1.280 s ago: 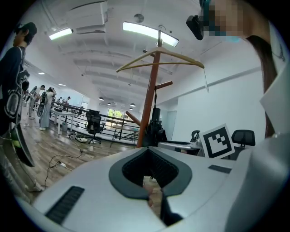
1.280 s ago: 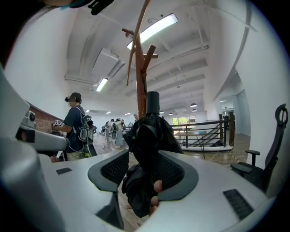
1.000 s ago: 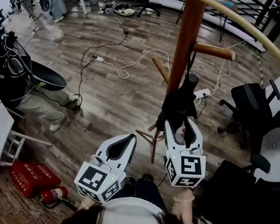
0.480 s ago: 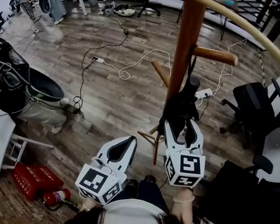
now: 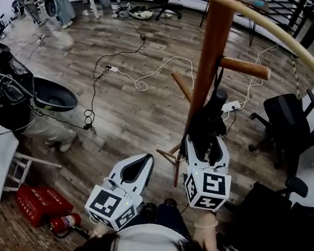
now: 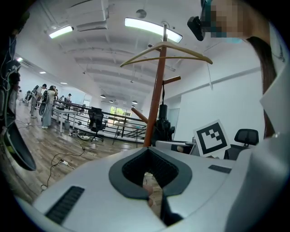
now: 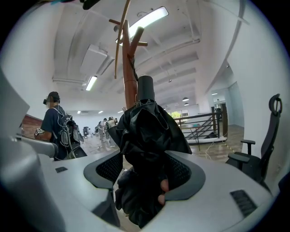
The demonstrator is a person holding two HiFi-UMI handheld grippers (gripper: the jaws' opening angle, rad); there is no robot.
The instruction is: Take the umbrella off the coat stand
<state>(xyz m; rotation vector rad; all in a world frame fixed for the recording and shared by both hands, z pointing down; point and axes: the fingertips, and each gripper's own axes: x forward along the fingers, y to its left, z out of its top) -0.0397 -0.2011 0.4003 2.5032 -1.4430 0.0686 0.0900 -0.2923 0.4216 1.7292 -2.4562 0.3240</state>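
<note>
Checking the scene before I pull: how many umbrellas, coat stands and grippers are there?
umbrella: 1
coat stand: 1
gripper: 2 (left gripper; right gripper, jaws have just been opening, umbrella between them)
Total: 4

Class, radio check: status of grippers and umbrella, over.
Left gripper shut, empty. Right gripper jaws just opened around umbrella, not gripping. Umbrella hangs from coat stand peg.

Red box (image 5: 37, 202) and fire extinguisher (image 5: 66, 223) lay left of and behind the left claw (image 5: 141, 164), white cables (image 5: 154, 71) well ahead of it, black office chair (image 5: 280, 119) right of the right claw (image 5: 204, 145).
</note>
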